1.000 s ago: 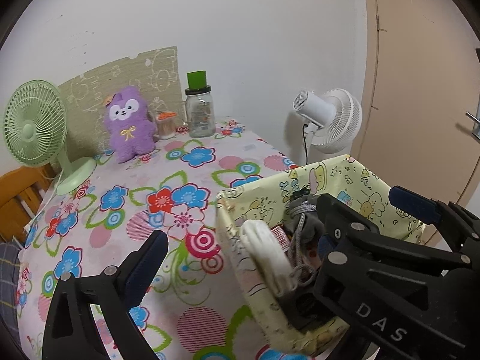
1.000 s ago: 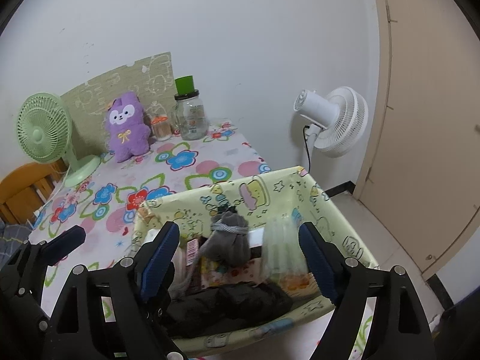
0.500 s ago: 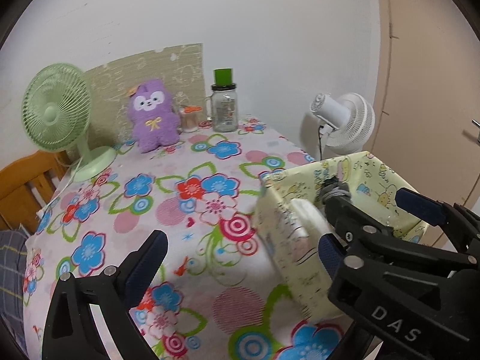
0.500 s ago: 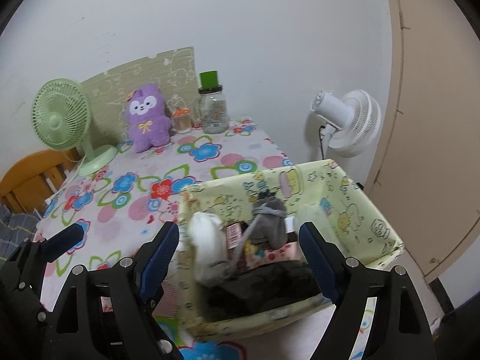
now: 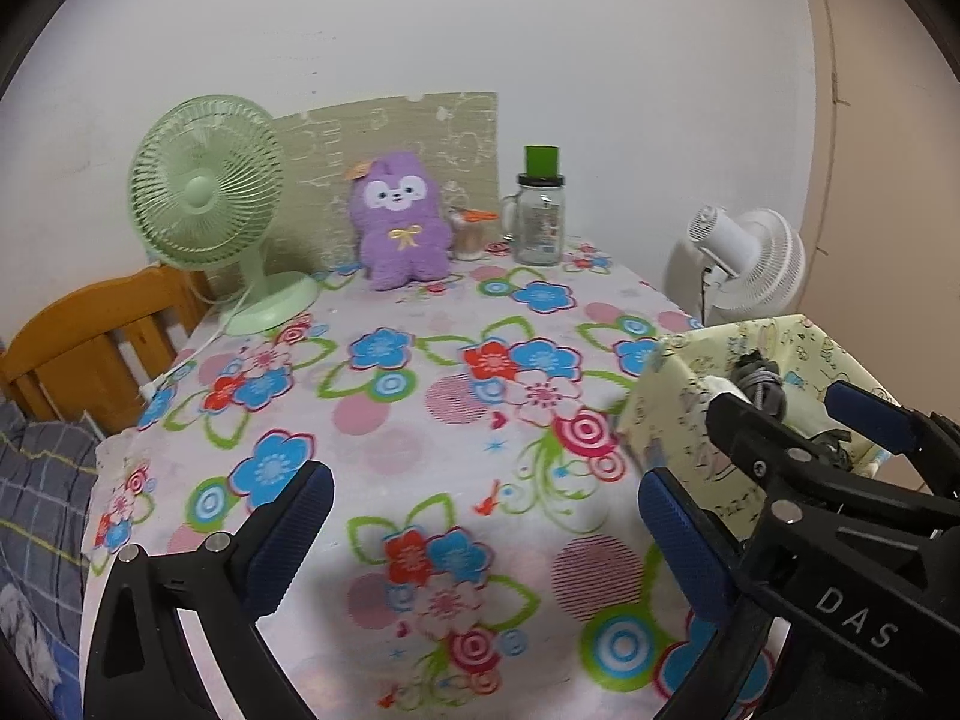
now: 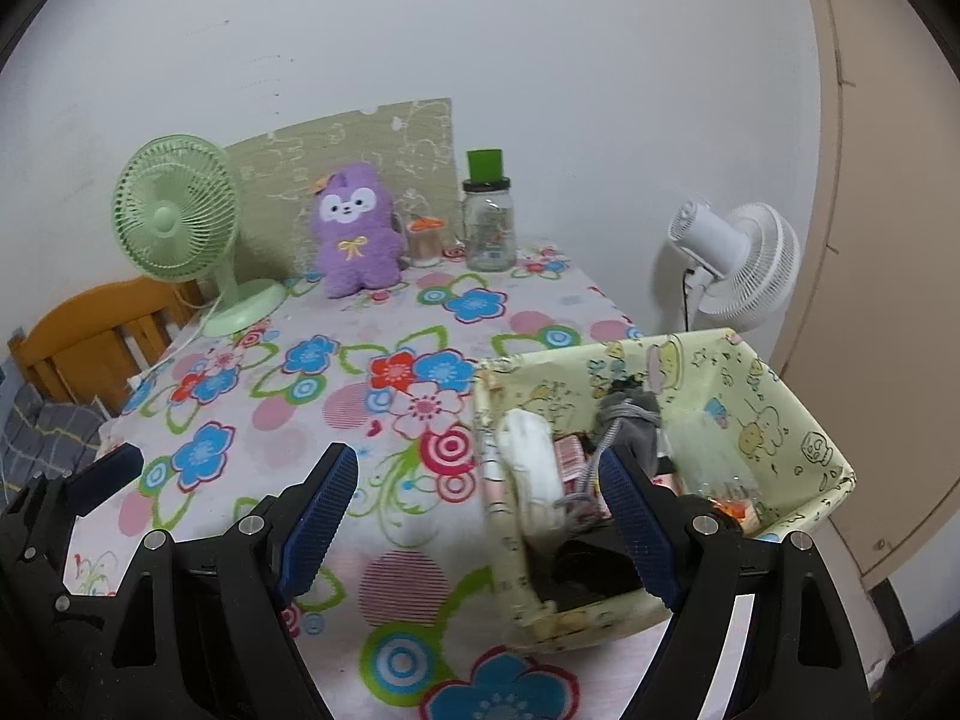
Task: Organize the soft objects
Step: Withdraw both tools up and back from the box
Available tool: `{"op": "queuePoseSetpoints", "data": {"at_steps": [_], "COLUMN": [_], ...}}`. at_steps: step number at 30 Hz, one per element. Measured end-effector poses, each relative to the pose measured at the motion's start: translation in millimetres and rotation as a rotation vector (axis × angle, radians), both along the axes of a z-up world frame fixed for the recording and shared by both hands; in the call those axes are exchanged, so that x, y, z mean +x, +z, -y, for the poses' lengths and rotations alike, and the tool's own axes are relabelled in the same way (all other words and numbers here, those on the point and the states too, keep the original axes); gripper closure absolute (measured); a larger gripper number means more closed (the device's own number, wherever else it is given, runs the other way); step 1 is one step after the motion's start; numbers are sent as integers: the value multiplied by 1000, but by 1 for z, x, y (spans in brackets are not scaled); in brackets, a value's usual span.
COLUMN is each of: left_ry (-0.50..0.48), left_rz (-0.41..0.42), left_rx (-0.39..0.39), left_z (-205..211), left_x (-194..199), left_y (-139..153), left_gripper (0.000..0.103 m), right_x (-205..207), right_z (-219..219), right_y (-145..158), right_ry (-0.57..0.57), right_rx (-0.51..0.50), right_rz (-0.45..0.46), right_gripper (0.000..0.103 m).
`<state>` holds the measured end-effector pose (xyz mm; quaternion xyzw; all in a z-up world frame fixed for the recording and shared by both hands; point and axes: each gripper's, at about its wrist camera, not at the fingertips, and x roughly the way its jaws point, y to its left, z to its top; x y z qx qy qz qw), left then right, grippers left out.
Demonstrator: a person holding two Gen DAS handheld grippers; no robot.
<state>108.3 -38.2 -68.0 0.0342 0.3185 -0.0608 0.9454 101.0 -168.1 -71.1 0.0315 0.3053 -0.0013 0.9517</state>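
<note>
A purple plush toy (image 5: 401,222) (image 6: 355,230) sits upright at the far edge of the flowered table. A yellow cartoon-print fabric bin (image 6: 774,420) (image 5: 690,414) stands at the table's right front and holds a grey knit item (image 6: 630,420), a white soft item (image 6: 528,456) and dark cloth. My left gripper (image 5: 483,531) is open and empty over the table's front. My right gripper (image 6: 480,504) is open and empty, its right finger in front of the bin.
A green desk fan (image 5: 207,198) stands at the far left, a glass jar with a green lid (image 5: 540,210) and a small cup (image 5: 468,231) beside the plush. A white fan (image 5: 750,264) stands beyond the table's right edge. A wooden chair (image 5: 90,348) is at left.
Both grippers have pulled back and swung left. The bin has slid from the centre of both views to the right, and more of the table shows.
</note>
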Motion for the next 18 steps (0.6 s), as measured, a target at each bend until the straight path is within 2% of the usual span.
{"op": "queuePoseSetpoints", "data": {"at_steps": [4,18], "left_ry": [30,130], "left_rz": [4,50], "left_rx": [-7,-21], "left_z": [-17,-54], "left_x": [-6,-38], "left_y": [2,12], "left_gripper": [0,0], "right_x": [-5,-39], "right_z": [-11,-33], "right_y": [3,19], "right_ry": [15,41], "right_rx": [-5,-42], "right_rz": [19,97], "right_gripper": [13,10]}}
